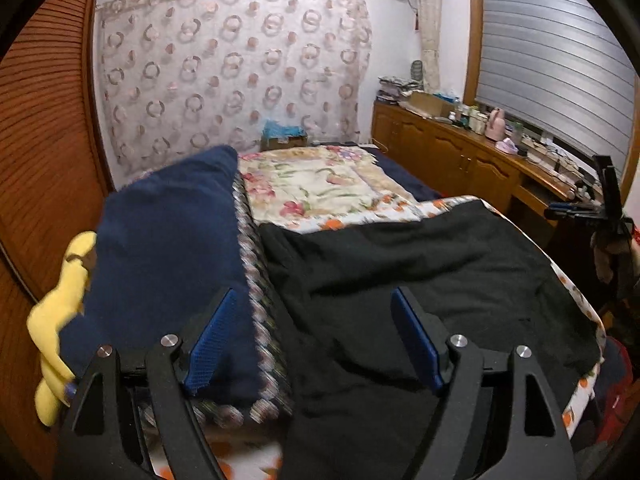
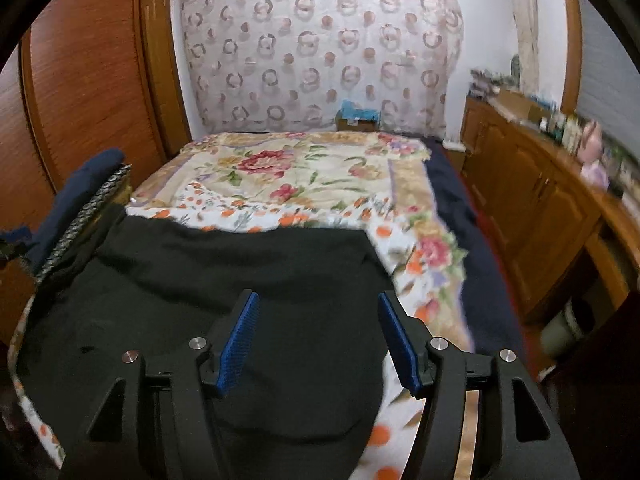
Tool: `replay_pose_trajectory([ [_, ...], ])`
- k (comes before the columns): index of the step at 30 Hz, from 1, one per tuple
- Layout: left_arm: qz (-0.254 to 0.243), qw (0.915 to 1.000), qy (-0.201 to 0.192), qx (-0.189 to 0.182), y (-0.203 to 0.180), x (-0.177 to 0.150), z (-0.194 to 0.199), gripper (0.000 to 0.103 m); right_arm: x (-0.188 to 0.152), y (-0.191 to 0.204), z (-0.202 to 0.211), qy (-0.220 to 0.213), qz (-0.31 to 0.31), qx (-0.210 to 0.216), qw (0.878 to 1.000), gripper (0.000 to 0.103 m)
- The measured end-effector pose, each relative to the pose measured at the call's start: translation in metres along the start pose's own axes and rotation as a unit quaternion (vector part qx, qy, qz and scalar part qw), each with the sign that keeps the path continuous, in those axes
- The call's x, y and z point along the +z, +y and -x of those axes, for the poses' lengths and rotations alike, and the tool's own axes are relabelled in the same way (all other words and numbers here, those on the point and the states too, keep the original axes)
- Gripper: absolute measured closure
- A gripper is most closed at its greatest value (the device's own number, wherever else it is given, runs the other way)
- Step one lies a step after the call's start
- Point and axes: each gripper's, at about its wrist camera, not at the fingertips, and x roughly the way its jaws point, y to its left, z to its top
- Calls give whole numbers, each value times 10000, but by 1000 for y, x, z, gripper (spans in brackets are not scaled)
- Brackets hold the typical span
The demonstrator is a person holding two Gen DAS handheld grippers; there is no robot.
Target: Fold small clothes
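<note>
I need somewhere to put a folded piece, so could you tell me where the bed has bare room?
Free: the floral quilt beyond the black garment, up to the curtain. Crowded: the navy pile at the left edge, and the cluttered sideboard.

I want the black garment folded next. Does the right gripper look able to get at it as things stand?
Probably yes. The right gripper is open right over the black garment, which lies spread flat on the bed; nothing sits between its fingers and the cloth.
</note>
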Motion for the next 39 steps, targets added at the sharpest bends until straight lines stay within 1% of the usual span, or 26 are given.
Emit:
replay_pose_trajectory([
  [1, 24, 10000, 18, -35, -4, -5, -2, 24, -3, -6, 10, 52, -83, 60, 9999, 40],
  [2, 40, 10000, 47, -72, -7, -10, -4, 24, -12, -7, 9, 116, -150, 92, 9998, 40],
  [3, 56, 9999, 85, -122, -11, -16, -6, 24, -18, -3, 18, 143, -208, 98, 9996, 40],
  [6, -6, 9994, 286, -211, -25, -36, -14, 24, -37, -6, 13, 311, -313, 250, 9987, 40],
  [9, -145, 9988, 415, -203, -38, -52, -20, 24, -44, -5, 11, 407, -267, 239, 9985, 40],
  [12, -70, 9979, 573, -286, -40, -65, -25, 24, -46, -10, 13, 431, -216, 176, 9987, 40],
  [14, 13, 9967, 765, -259, -40, -74, -29, 24, -47, -13, 15, 462, -180, 79, 9987, 40],
  [16, 66, 9958, 876, -256, -39, -79, -31, 24, -43, -17, 18, 423, -189, 73, 9989, 40],
  [18, 173, 9953, 911, -267, -35, -80, -29, 24, -42, -22, 19, 466, -203, 10, 9987, 40],
  [20, 212, 9955, 906, -196, -33, -81, -27, 24, -39, -26, 16, 460, -249, 60, 9986, 40],
  [25, 184, 9923, 1223, -39, -33, -86, -37, 24, -40, -31, 13, 502, -397, -47, 9979, 40],
  [28, 113, 9920, 1253, 15, -36, -86, -38, 23, -42, -25, 12, 542, -419, -54, 9976, 40],
  [32, -55, 9911, 1321, 132, -44, -85, -41, 20, -30, -24, 4, 594, -406, -82, 9974, 40],
  [34, -129, 9907, 1340, 198, -47, -86, -42, 20, -25, -22, -2, 635, -379, -148, 9971, 40],
  [37, -106, 9907, 1342, 178, -47, -86, -43, 20, -20, -16, -12, 639, -315, -396, 9967, 40],
  [39, -123, 9906, 1347, 187, -46, -86, -43, 20, -20, -12, -17, 657, -273, -437, 9965, 41],
])
